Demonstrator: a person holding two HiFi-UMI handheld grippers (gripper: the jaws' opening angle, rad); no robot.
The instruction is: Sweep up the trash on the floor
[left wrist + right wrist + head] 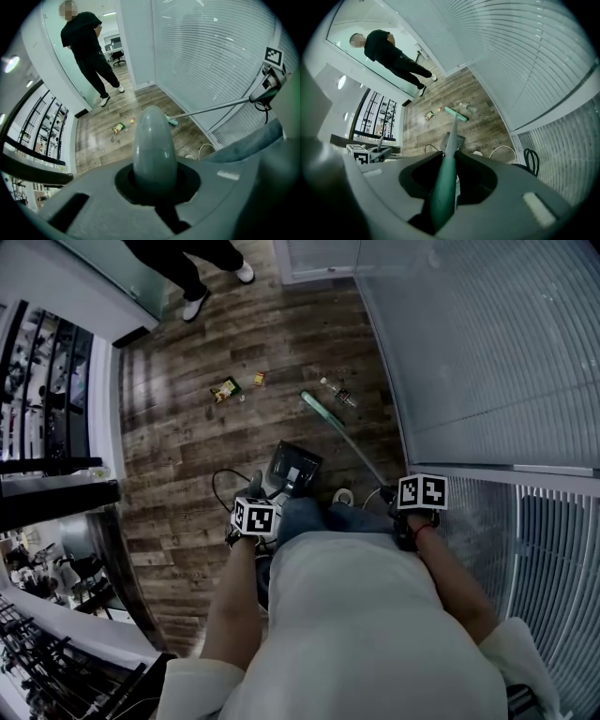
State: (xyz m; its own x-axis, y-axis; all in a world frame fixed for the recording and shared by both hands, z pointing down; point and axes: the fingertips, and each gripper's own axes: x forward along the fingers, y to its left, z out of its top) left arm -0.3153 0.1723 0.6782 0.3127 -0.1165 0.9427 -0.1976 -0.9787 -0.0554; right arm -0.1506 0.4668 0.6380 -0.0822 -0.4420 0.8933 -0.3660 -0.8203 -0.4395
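Note:
My left gripper (254, 517) is shut on the grey dustpan handle (154, 149), whose rounded end fills the left gripper view; the dustpan (294, 469) rests on the wood floor just ahead of my feet. My right gripper (421, 495) is shut on the green broom handle (443, 185). The broom head (320, 408) sits on the floor ahead, by the glass wall. Past it lie a green-yellow wrapper (225, 389), a small orange scrap (259, 379) and a clear piece of trash (337, 393) right beside the broom head.
A person in black (201, 268) stands at the far end of the floor (187, 446). A blinded glass wall (487, 343) runs along the right. A white cable (502, 150) loops on the floor near my shoe (343, 495). Dark shelving (52, 474) stands left.

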